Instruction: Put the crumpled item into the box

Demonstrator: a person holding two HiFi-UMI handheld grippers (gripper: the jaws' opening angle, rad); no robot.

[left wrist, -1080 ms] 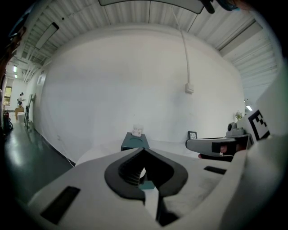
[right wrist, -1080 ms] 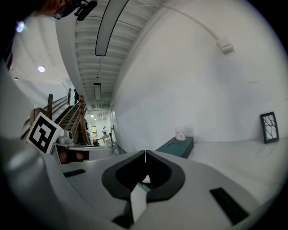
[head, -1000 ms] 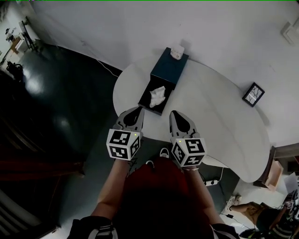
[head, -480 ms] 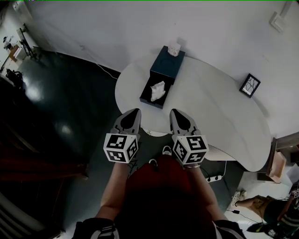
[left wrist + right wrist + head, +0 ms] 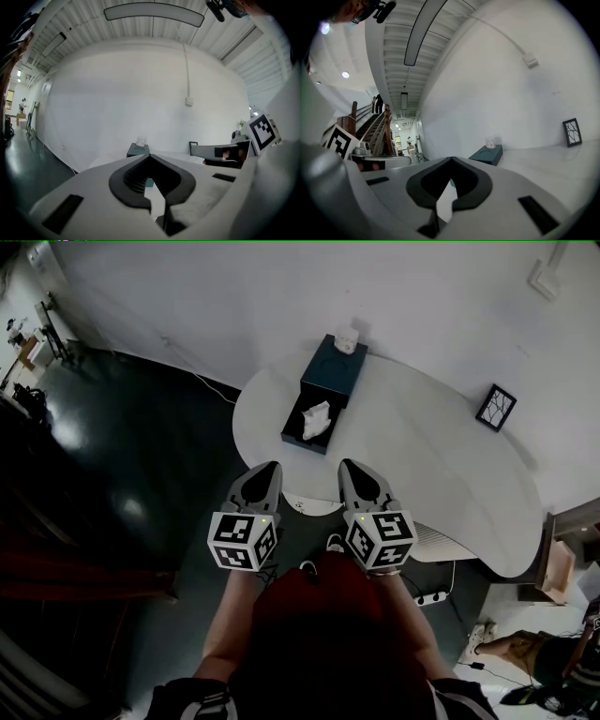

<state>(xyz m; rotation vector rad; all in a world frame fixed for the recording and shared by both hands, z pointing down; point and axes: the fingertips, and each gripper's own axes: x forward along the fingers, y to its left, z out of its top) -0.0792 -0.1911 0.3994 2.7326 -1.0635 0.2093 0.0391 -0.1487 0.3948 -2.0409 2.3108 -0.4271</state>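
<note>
A crumpled white item (image 5: 317, 419) lies inside the open near half of a dark teal box (image 5: 330, 374) at the left end of the white table (image 5: 422, 460). Both grippers hang side by side short of the table's near edge, apart from the box. The left gripper (image 5: 267, 469) is shut and holds nothing, and so is the right gripper (image 5: 348, 467). In the left gripper view the closed tips (image 5: 150, 156) point toward the box (image 5: 138, 150). From the right gripper view the box (image 5: 487, 154) shows beyond its own closed tips (image 5: 451, 159).
A small white object (image 5: 348, 336) sits on the box's far end. A black picture frame (image 5: 494, 407) lies at the table's far right. Dark floor (image 5: 131, 446) spreads to the left, a white wall stands behind the table, and a cable and power strip (image 5: 431, 597) lie below right.
Both grippers have drawn back a little from the table edge and the box. The crumpled item stays in the box, and both jaws remain shut.
</note>
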